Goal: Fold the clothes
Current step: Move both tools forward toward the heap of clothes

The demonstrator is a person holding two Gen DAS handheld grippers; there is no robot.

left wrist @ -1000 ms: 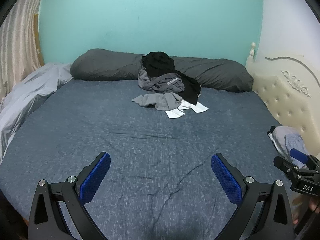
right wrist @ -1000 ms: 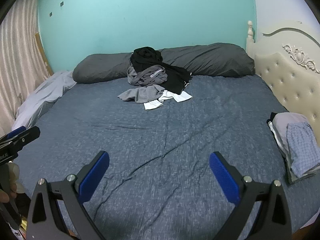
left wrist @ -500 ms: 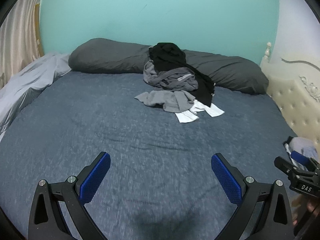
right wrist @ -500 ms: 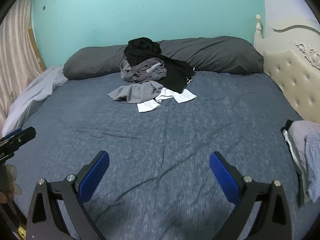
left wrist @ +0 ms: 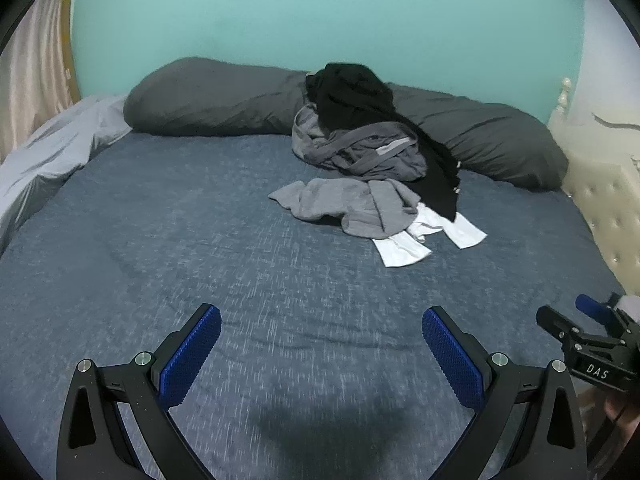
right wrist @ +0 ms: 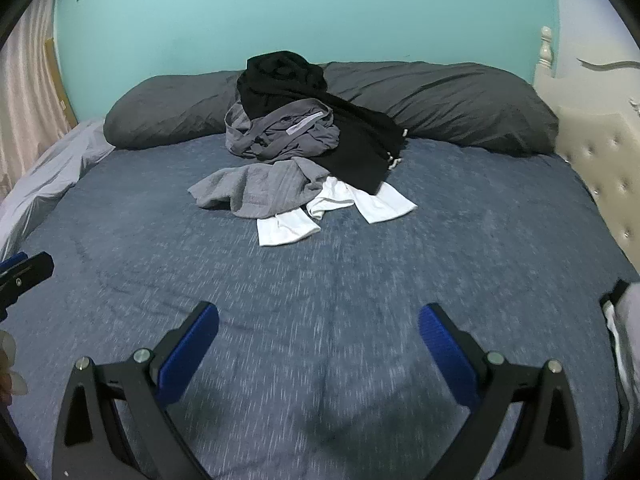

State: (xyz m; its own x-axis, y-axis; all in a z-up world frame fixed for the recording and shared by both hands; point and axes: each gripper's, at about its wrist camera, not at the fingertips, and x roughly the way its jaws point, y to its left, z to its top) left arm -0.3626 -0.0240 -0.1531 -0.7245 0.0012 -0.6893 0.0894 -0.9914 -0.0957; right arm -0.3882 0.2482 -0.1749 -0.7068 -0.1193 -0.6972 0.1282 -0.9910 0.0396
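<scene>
A heap of unfolded clothes (left wrist: 360,152) lies on the blue bed (left wrist: 200,240) against the far pillow: a black garment (left wrist: 352,92) on top, a dark grey one (left wrist: 360,152) below, a light grey one (left wrist: 344,204) in front and a white one (left wrist: 432,232) nearest. The heap (right wrist: 288,136) also shows in the right wrist view, with the white garment (right wrist: 340,208) in front. My left gripper (left wrist: 322,320) is open and empty above the bare sheet, well short of the heap. My right gripper (right wrist: 318,318) is open and empty likewise.
A long dark grey pillow (left wrist: 208,96) runs along the teal wall. A pale grey duvet (left wrist: 48,152) is bunched at the left edge. A cream tufted headboard (left wrist: 604,192) stands at the right. Folded clothes (right wrist: 628,320) lie at the bed's right edge.
Both grippers have moved forward over the bed toward the heap, which now looks larger and nearer. The folded stack has slid toward the right edge of view. Both jaws stay open.
</scene>
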